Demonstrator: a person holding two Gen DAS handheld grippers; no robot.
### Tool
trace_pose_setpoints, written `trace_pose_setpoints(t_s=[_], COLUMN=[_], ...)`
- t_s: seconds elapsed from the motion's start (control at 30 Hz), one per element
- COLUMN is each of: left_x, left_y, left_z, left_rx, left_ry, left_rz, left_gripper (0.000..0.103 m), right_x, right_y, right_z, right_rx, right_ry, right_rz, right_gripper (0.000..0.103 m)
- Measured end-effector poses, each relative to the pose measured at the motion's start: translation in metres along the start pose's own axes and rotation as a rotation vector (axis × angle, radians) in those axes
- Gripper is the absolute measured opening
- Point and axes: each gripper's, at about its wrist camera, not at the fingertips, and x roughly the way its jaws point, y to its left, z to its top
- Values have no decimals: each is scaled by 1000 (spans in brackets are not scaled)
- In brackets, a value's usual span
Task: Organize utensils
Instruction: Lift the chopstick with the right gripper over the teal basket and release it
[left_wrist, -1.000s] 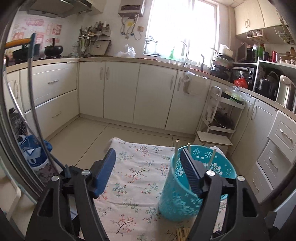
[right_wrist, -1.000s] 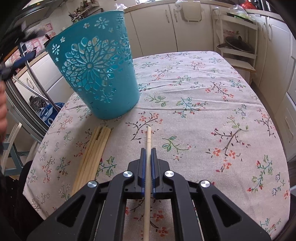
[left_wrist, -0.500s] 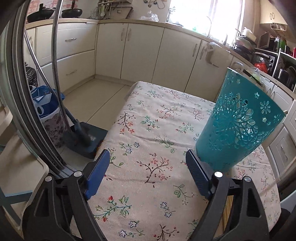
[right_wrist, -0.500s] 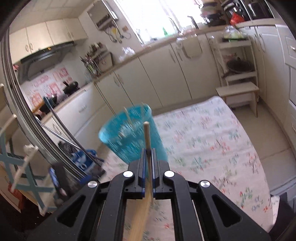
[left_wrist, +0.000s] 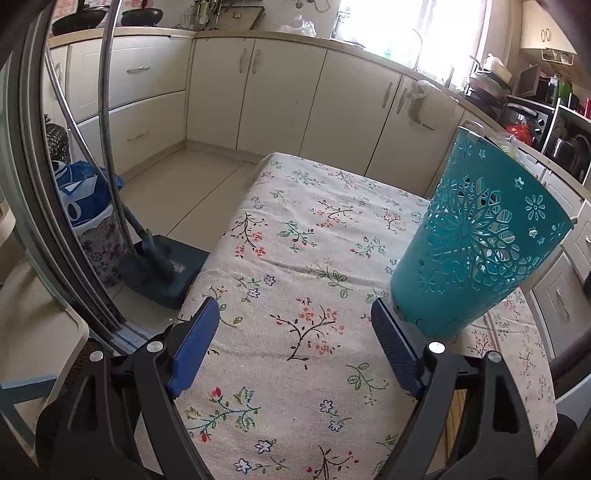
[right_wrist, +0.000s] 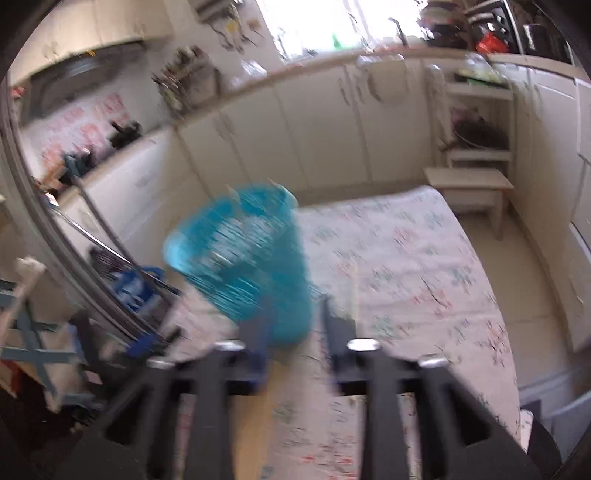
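A teal cut-out basket (left_wrist: 476, 240) stands on the flowered tablecloth (left_wrist: 295, 229). My left gripper (left_wrist: 293, 314) hangs low over the cloth just left of the basket, jaws wide open and empty. Wooden chopsticks (left_wrist: 458, 406) lie on the cloth behind its right finger. The right wrist view is blurred. My right gripper (right_wrist: 295, 325) is above and behind the basket (right_wrist: 240, 266). Its jaws are opening and I see nothing between them. A tan smear of chopsticks (right_wrist: 255, 424) lies on the cloth below. A faint pale streak right of the right finger may be a chopstick.
The table's left edge drops to a tiled floor with a blue mop base (left_wrist: 162, 269) and a blue bag (left_wrist: 88, 199). Cream cabinets run along the far walls. A white step stool (right_wrist: 469, 184) stands beyond the table's far end.
My left gripper sank from above the basket to beside it, low over the cloth. My right gripper lifted a chopstick off the table toward the basket; its jaws have parted and the chopstick is gone.
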Motion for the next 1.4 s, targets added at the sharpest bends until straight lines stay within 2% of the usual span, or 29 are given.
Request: trace_pose_setpoints(t_s=[0.1,0.17,0.23,0.4,0.5,0.53,0.57,0.6,0.67,0.77,0.9,1.0,1.07,1.13,1.23,1.3,1.4], left_x=[0,2,3,8,10,11,12,13,13,13,13,13,12,12,12,13,14], left_y=[-3,-4,-5,-8,-8,-7,-7,-7,-7,-9,-10,-11,-11,-12,-11,-10,-7], left_z=[-1,-1,-1,-1,-1,-1,-1,-1,-1,-2,-2,-2,-3,-3,-3,-3,-2], left_rx=[17,24,28,43,40,38,37,37,39,47,53,58,62,64,60,55,48], left_ry=[1,8,16,32,44,48,52,55,60,63,62,62,61,62,69,73,77], left_rz=[4,7,12,18,18,17,15,15,13,13,17,22,24,25,20,14,4], left_gripper=[80,80,80,80,81,81,81,81,81,81,81,81,81,81,81,81,81], right_x=[41,60,79,127,158,160,159,158,144,107,34,-13,-27,-30,-13,7,36], right_y=[-25,-31,-34,-28,-27,-27,-26,-26,-29,-38,-30,2,26,52,72,81,83], right_z=[-14,-16,-11,13,16,14,14,13,10,13,43,81,99,116,135,143,142], right_rx=[27,2,-42,-136,-192,-213,-230,-234,-213,-84,64,64,47,20,25,21,13], right_ry=[96,126,148,185,234,212,208,212,191,126,-56,-233,-319,-400,-430,-425,-370], right_rz=[-64,-99,-113,-129,-168,-174,-176,-177,-176,-99,61,182,225,232,208,173,132], right_gripper=[49,40,35,31,20,17,8,7,6,6,6,6,6,6,6,6,6])
